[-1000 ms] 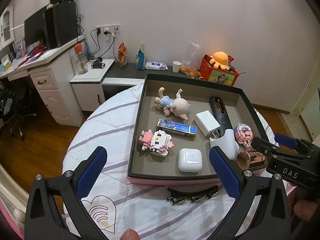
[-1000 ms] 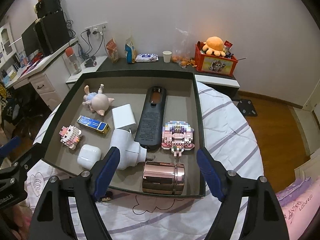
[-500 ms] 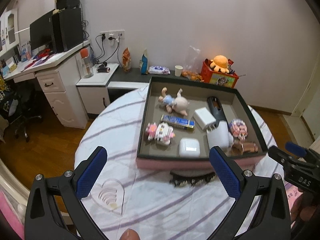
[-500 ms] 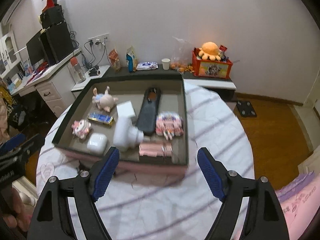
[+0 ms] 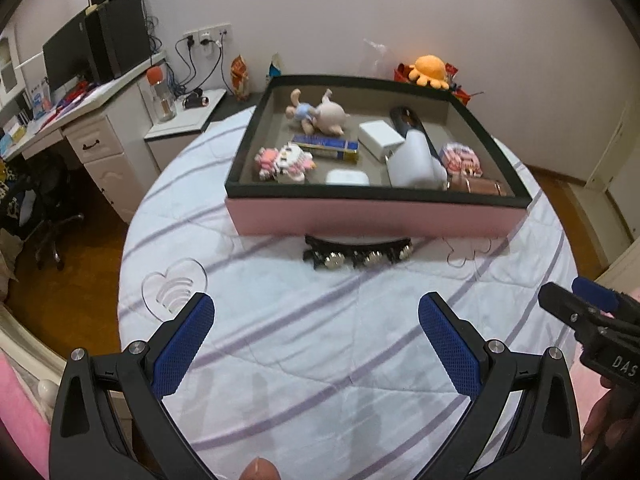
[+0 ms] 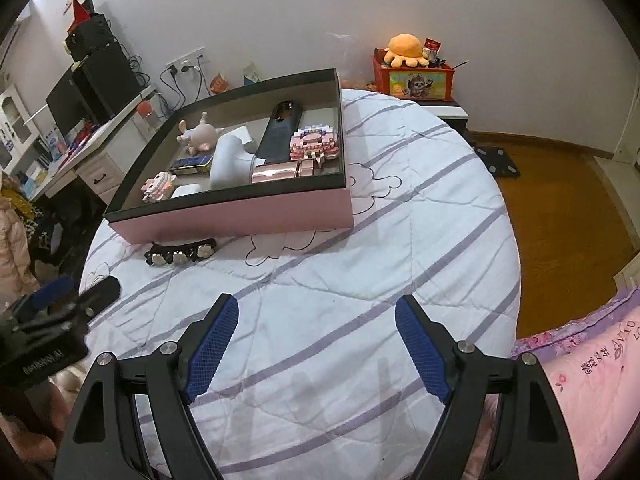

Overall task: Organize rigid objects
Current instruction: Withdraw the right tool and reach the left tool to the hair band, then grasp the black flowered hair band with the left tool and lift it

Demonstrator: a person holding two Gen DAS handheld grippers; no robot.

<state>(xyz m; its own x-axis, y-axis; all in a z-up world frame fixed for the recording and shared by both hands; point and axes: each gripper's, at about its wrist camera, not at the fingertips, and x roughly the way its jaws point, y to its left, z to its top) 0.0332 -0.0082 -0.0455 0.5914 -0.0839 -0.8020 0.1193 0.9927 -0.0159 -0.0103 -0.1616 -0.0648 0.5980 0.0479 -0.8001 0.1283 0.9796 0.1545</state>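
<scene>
A pink box with a black rim [image 5: 376, 218] [image 6: 240, 210] stands on the round table. In it lie a pig doll [image 5: 320, 114], a blue tin [image 5: 326, 148], a pink block figure [image 5: 282, 162], a white earbud case [image 5: 346, 178], white chargers [image 5: 414, 158], a black remote [image 6: 280, 128], a second block figure [image 6: 314, 144] and a rose-gold cylinder [image 6: 276, 172]. A black hair clip with beads [image 5: 356, 254] [image 6: 180, 254] lies on the cloth in front of the box. My left gripper [image 5: 316, 340] and right gripper [image 6: 316, 340] are open, empty, and well back from the box.
A clear heart-shaped piece [image 5: 174, 288] lies on the striped cloth at the left. A white desk with a monitor [image 5: 80, 120] stands to the left. A red box with an orange plush [image 6: 412, 72] sits by the wall. Wooden floor [image 6: 560, 200] lies right of the table.
Both grippers have pulled back and down from over the box toward the table's near edge. The box's contents have not moved. Both stay open.
</scene>
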